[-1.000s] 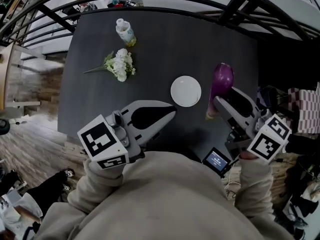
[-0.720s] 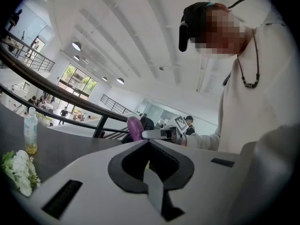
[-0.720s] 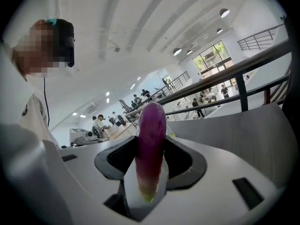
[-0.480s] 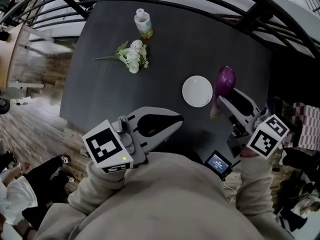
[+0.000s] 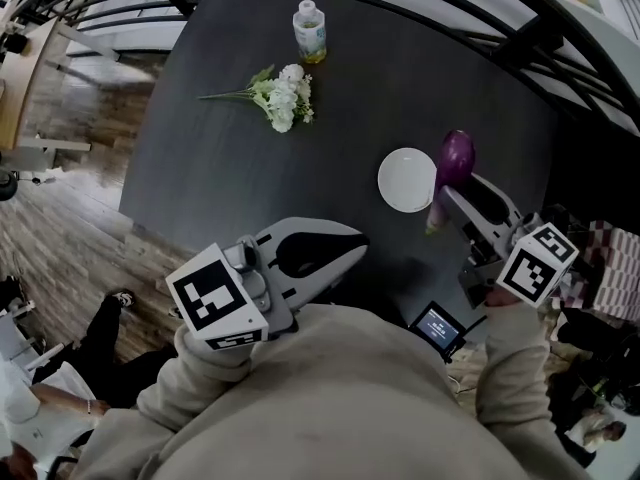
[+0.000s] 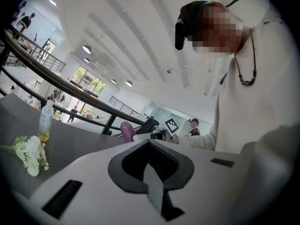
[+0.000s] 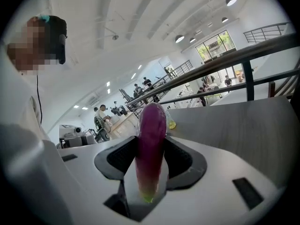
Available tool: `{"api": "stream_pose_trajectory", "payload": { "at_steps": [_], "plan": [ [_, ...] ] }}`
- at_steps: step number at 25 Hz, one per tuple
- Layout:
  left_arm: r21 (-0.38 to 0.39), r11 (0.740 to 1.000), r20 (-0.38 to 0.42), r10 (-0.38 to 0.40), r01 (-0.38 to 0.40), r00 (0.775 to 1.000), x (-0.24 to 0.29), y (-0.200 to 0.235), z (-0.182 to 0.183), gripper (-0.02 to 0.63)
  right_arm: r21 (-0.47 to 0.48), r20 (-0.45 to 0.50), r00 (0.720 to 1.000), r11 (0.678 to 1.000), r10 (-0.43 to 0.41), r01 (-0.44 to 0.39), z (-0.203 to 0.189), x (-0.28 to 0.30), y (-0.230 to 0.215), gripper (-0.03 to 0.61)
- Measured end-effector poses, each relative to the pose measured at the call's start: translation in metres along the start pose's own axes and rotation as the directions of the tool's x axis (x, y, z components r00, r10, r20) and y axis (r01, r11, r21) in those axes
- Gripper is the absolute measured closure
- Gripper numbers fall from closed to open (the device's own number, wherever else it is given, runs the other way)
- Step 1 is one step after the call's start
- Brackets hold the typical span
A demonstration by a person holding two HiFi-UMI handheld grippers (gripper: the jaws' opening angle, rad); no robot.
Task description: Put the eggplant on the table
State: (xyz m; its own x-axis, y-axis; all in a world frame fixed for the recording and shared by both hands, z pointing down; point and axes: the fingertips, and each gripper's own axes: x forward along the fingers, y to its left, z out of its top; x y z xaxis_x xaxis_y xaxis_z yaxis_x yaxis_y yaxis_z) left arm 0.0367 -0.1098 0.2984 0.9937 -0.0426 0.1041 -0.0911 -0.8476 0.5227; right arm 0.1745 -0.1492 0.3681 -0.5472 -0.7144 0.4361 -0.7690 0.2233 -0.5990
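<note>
Down comes the right gripper [image 5: 447, 198] since a second ago, and the eggplant [image 5: 455, 158] with it, looking smaller and lower over the table [image 5: 250, 188]. It now sits just beside the right edge of the plate [image 5: 407, 179]. The flowers [image 5: 282, 96] and bottle [image 5: 310, 30] have only slid across our view as the head turned.

We're clamped on the eggplant along its length. Its pale stem end is tucked back between the jaws and the fat purple bulb pokes out past the tips, angled down toward the table. We can't yet tell whether it touches the surface.

Over on the other side, the left gripper [image 5: 352, 250] hangs at the near edge, jaws closed tip to tip on nothing.

We'd judge this eggplant firm but bruisable, moderately heavy, with a glossy skin that wants to slip. The weight sits out front in that bulb, so the hold on the narrower neck makes sense. We'd keep the squeeze gentle and lower it until the bulb rests on the table before letting go, clear of the plate.
</note>
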Motion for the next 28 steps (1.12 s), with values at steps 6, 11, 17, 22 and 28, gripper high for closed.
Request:
{"api": "stream_pose_trajectory", "payload": {
  "at_steps": [6, 11, 17, 22, 28],
  "plan": [
    [-0.021, 0.999, 0.016, 0.028, -0.028, 0.999, -0.006, -0.005, -0.006, 0.609, 0.033, -0.035, 0.999, 0.999, -0.003, 0.004, -0.011, 0.010, -0.016, 0.376],
    [-0.041, 0.997, 0.021, 0.059, -0.058, 0.998, -0.012, 0.003, -0.014, 0.609, 0.078, -0.063, 0.998, 0.997, -0.006, 0.011, -0.025, 0.032, -0.038, 0.377],
    [-0.063, 0.993, 0.024, 0.102, -0.101, 0.994, -0.017, 0.010, -0.025, 0.609, 0.051, -0.142, 0.990, 0.998, -0.012, 0.020, -0.048, 0.057, -0.061, 0.377],
    [-0.076, 0.990, 0.031, 0.125, -0.122, 0.992, -0.022, 0.014, -0.031, 0.609, 0.064, -0.191, 0.981, 0.997, -0.038, 0.051, -0.066, 0.072, -0.083, 0.376],
    [-0.098, 0.983, 0.034, 0.160, -0.156, 0.986, -0.029, 0.015, -0.041, 0.609, 0.062, -0.256, 0.965, 0.996, -0.050, 0.068, -0.085, 0.087, -0.103, 0.376]
  ]
}}
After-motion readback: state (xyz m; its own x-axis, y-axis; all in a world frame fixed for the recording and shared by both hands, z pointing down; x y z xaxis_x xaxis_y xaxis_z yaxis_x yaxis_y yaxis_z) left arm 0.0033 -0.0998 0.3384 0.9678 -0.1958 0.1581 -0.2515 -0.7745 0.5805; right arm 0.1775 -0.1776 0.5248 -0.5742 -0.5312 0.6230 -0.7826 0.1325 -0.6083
